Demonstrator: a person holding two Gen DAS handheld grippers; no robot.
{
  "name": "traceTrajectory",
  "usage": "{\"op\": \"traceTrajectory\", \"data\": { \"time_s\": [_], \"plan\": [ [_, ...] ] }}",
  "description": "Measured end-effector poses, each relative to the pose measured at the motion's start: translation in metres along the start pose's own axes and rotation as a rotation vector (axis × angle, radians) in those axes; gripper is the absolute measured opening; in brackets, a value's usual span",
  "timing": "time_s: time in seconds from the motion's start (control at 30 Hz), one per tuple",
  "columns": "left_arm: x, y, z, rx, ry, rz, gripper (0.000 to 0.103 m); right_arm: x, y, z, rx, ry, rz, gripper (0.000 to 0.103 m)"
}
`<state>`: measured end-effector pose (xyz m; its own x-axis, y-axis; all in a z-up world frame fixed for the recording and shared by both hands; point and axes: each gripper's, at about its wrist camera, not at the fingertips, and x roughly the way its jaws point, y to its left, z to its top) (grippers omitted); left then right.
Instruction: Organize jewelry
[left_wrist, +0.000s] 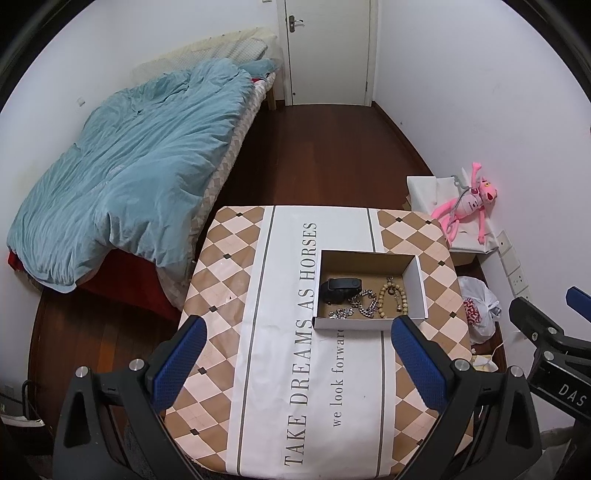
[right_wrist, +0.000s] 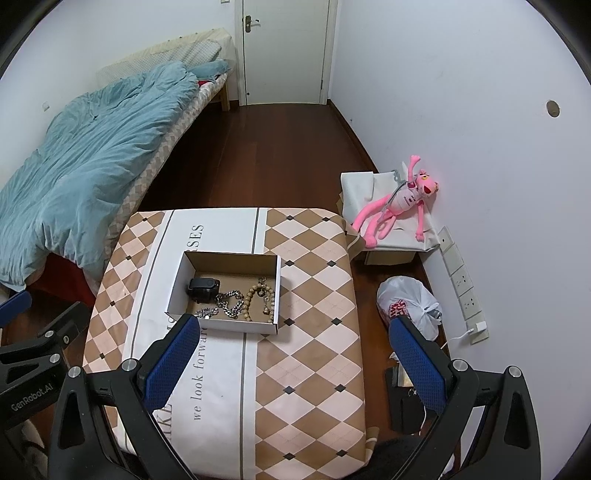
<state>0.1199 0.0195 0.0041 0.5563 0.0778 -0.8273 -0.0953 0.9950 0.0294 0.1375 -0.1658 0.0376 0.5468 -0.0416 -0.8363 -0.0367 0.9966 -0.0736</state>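
Note:
A white cardboard box (left_wrist: 415, 282) (right_wrist: 177, 284) stands on the table with the checkered cloth (left_wrist: 229, 266) (right_wrist: 314, 295). In it lie a black watch (left_wrist: 338, 288) (right_wrist: 203, 286), a silver chain (left_wrist: 364, 301) (right_wrist: 231, 301), a small silver piece (left_wrist: 340, 314) (right_wrist: 207, 313) and a wooden bead bracelet (left_wrist: 391, 297) (right_wrist: 260, 299). My left gripper (left_wrist: 299, 356) is open and empty, above the table short of the box. My right gripper (right_wrist: 291, 354) is open and empty, right of the box's near corner.
A bed with a blue quilt (left_wrist: 129, 166) (right_wrist: 85, 155) lies left of the table. A pink plush toy (left_wrist: 469, 203) (right_wrist: 399, 203) lies on a white stand at the right wall. A white plastic bag (left_wrist: 478, 306) (right_wrist: 410, 302) sits on the floor.

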Motion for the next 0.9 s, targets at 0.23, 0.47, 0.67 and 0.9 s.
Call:
{"op": "traceTrajectory", "data": {
  "time_s": [0.23,0.47,0.67,0.9],
  "plan": [
    [-0.0010,-0.0005,-0.0015,0.000,-0.007,0.001,0.102,-0.0001,-0.0005,0.0003,0.001,0.001,0.002,0.103],
    [-0.0033,-0.0032,0.0006,0.005,-0.009,0.003,0.102,-0.0002,-0.0004,0.0000,0.002,0.001,0.002,0.103],
    [-0.0032,-0.0031,0.0002,0.006,-0.011,0.005,0.102,0.0002,-0.0003,0.0008,0.000,0.001,-0.002,0.103],
    [-0.0040,-0.0038,0.0008,0.005,-0.010,0.003,0.102,-0.0007,0.0002,0.0004,-0.004,-0.002,-0.006,0.103]
  ]
}}
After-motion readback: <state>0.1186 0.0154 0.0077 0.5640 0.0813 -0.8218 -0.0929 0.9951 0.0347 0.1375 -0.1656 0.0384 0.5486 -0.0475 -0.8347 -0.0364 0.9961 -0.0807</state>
